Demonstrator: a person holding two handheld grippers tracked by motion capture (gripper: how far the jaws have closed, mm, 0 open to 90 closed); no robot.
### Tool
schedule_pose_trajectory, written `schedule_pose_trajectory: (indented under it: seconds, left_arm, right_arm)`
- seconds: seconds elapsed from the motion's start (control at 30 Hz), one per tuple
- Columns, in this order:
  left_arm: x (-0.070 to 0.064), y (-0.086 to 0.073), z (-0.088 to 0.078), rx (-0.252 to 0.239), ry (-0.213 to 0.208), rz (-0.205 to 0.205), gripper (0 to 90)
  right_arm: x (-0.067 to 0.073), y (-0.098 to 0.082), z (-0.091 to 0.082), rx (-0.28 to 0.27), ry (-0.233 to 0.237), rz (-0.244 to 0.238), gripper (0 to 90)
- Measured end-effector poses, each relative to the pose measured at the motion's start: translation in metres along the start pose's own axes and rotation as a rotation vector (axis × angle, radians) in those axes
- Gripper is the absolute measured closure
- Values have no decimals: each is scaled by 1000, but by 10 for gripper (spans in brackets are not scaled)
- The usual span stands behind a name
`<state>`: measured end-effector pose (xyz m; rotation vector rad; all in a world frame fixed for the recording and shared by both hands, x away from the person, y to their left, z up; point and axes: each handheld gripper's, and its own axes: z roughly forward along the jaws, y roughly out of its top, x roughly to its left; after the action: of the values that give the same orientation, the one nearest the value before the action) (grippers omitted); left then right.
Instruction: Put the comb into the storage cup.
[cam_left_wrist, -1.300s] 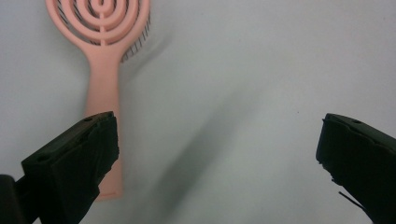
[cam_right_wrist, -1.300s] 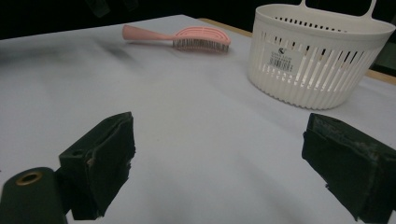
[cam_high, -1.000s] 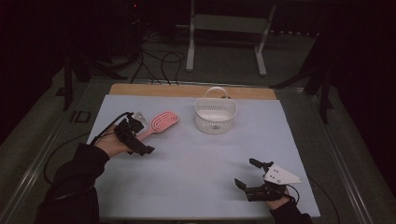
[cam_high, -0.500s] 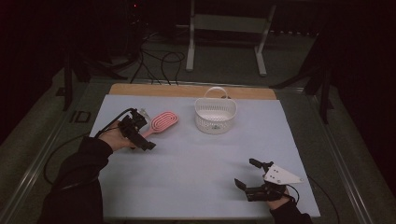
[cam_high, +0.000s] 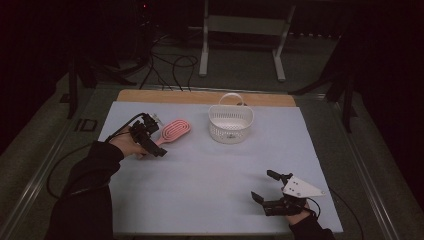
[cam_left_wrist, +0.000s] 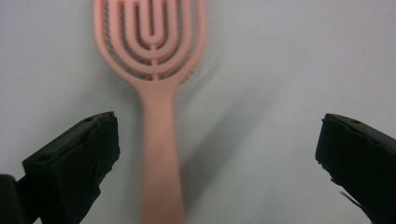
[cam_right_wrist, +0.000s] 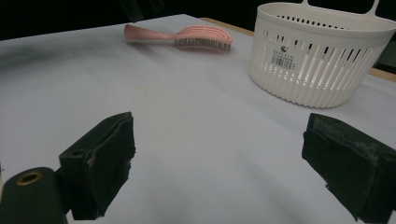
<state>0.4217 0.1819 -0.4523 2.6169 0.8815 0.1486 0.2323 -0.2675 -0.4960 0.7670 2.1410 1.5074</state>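
Note:
A pink hairbrush (cam_high: 176, 130) lies on the pale table cover, left of a white slatted basket (cam_high: 231, 124). My left gripper (cam_high: 154, 135) is at the brush's handle end with its jaws spread wide. In the left gripper view the pink handle (cam_left_wrist: 159, 154) runs up between the jaws, closer to the left one, and the left gripper (cam_left_wrist: 217, 140) is open and touches nothing. My right gripper (cam_high: 264, 186) rests near the front right of the table, open and empty. From the right gripper view (cam_right_wrist: 219, 140) the hairbrush (cam_right_wrist: 187, 36) and the basket (cam_right_wrist: 322, 56) lie farther off.
The pale sheet (cam_high: 210, 175) covers most of the table, with a wooden strip (cam_high: 200, 96) along its back edge. A metal frame stand (cam_high: 240, 30) and cables (cam_high: 165, 65) lie on the floor beyond. The basket has a handle and a label (cam_right_wrist: 285, 56) on its wall.
My left gripper has moved forward and right, up to the hairbrush's handle, which now lies between its jaws. The right gripper has stayed still.

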Motion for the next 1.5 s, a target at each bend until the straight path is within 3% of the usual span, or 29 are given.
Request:
schedule_pose_trajectory:
  seconds: [0.23,0.67,1.13,1.17,1.37,1.5]
  left_arm:
    - [7,3,11,28,10,3,17]
    - [15,7,18,17,30,2,101]
    - [22,8,29,74,44,-4,290]
    - [23,9,30,82,59,2,301]
    - [23,11,33,95,41,3,394]
    - [23,13,35,110,54,18,427]
  right_arm:
    - [0,0,0,2,1,0,93]
    - [0,-1,0,1,6,4,92]
    - [-1,-1,0,-2,8,6,92]
    - [-1,-1,0,-2,9,6,92]
    - [-1,-1,0,-4,10,9,92]
    - [-1,-1,0,-4,8,7,92]
